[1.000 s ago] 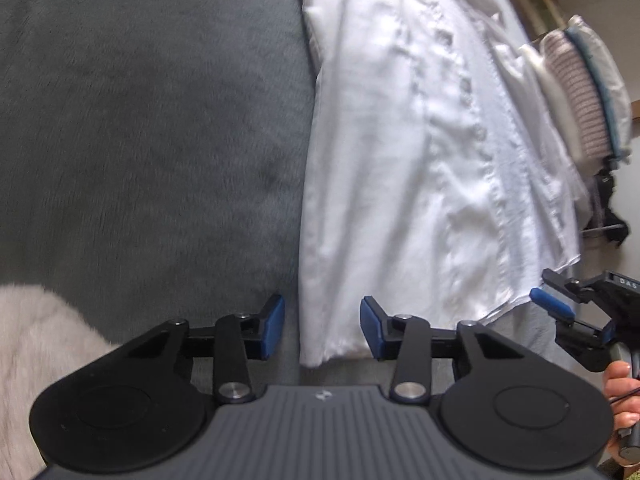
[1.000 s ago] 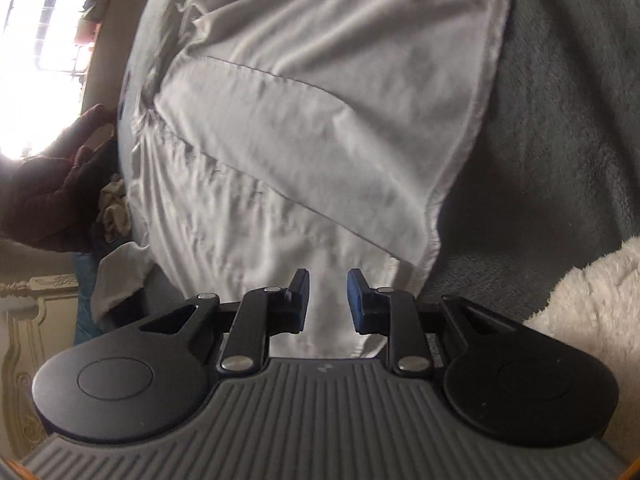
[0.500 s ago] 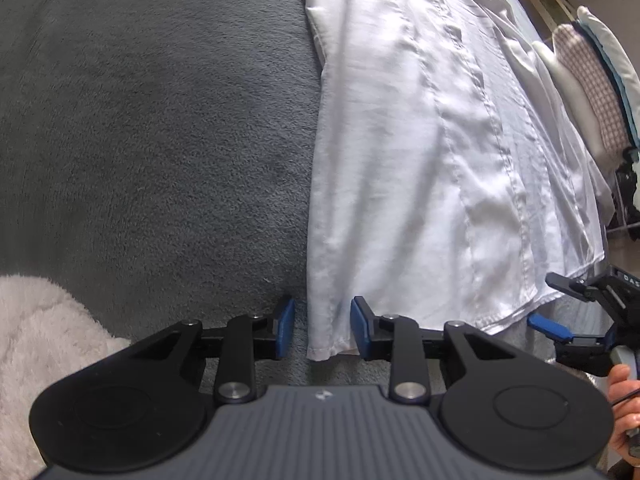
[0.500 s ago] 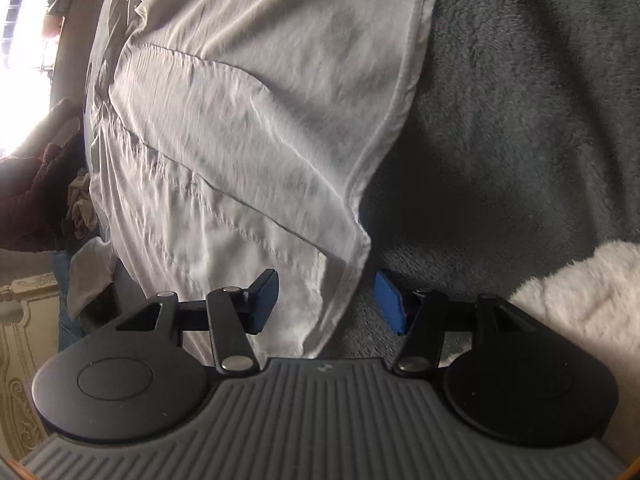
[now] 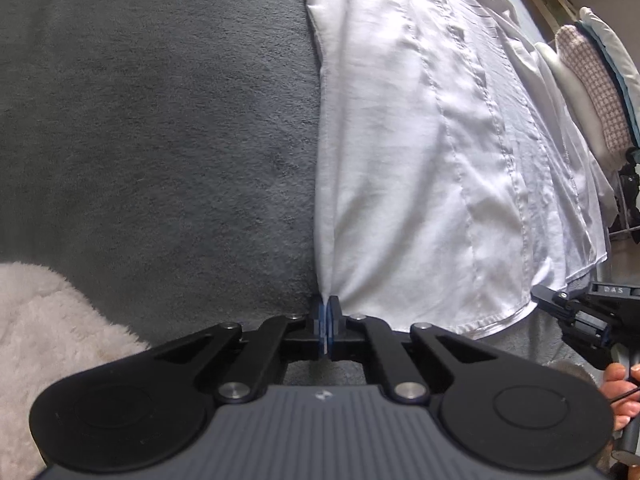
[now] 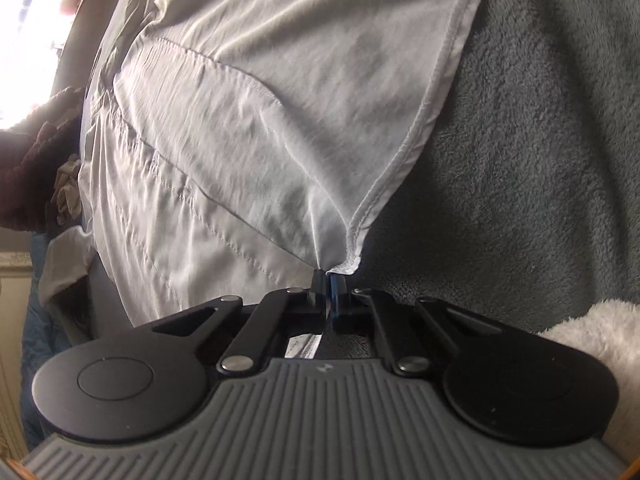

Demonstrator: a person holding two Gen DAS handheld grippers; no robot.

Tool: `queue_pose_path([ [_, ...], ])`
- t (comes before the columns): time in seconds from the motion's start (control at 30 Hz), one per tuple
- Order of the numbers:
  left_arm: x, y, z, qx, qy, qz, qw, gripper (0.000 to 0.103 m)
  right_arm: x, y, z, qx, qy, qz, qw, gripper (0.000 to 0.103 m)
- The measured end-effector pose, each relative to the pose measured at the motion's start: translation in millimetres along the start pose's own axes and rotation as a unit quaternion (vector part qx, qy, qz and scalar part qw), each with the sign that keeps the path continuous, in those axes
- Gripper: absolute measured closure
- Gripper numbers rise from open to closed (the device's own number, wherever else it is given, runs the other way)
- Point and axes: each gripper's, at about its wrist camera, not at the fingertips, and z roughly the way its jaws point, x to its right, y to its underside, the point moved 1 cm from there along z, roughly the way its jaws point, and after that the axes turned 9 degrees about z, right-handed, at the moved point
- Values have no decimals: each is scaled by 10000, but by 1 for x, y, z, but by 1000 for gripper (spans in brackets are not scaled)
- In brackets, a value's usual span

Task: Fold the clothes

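A white button-up shirt point(image 5: 432, 152) lies spread on a grey fleece blanket point(image 5: 152, 128). My left gripper point(image 5: 327, 312) is shut on the near left corner of the shirt's hem, and the cloth runs taut away from its blue pads. In the right wrist view the same white shirt point(image 6: 240, 120) shows its hemmed edge running down to my right gripper point(image 6: 330, 280), which is shut on the near right corner. The right gripper point(image 5: 576, 312) also shows at the right edge of the left wrist view, held by a hand point(image 5: 620, 392).
A fluffy white throw point(image 5: 44, 344) lies at the near left, and shows again point(image 6: 592, 340) at the near right of the right view. Folded clothes point(image 5: 588, 80) are stacked at the far right. A dark red garment point(image 6: 32, 168) sits beyond the blanket's left side.
Both grippers have closed on the shirt's near hem corners: the left pads came together on the left corner, the right pads widened and then shut on the right corner. The cloth now pulls taut.
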Motion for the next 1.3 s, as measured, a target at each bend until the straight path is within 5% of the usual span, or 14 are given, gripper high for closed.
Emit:
queue_pose_path([
  [0.37,1,6,-12,-306,16,108,9995,102,-24,10,-20,-316,715,-904,9928,103],
  [0.7,7,5,-4,-609,-234,447,9969,102,-34,11,-6,-526,1127,-1014,9870,103],
  [0.83,8,1,4,-684,-224,449,9964,100,-37,7,1,-545,1215,-1079,9852,97],
  [0.87,8,0,3,-691,-197,460,9963,94,-38,5,-1,-540,1250,-1077,9848,88],
  [1.0,9,-1,-6,-695,-288,533,9957,85,-41,-4,-23,-310,1213,-1132,9856,58],
  [1.07,11,-1,-15,-618,-379,586,9956,73,-42,-10,-43,-191,1133,-1184,9863,55],
  [1.17,5,3,-33,-453,-557,627,9954,69,-42,-25,-76,77,952,-1305,9868,55],
  [1.3,13,-3,-53,-41,-660,774,9948,69,-35,-65,-122,984,584,-1475,9824,55],
])
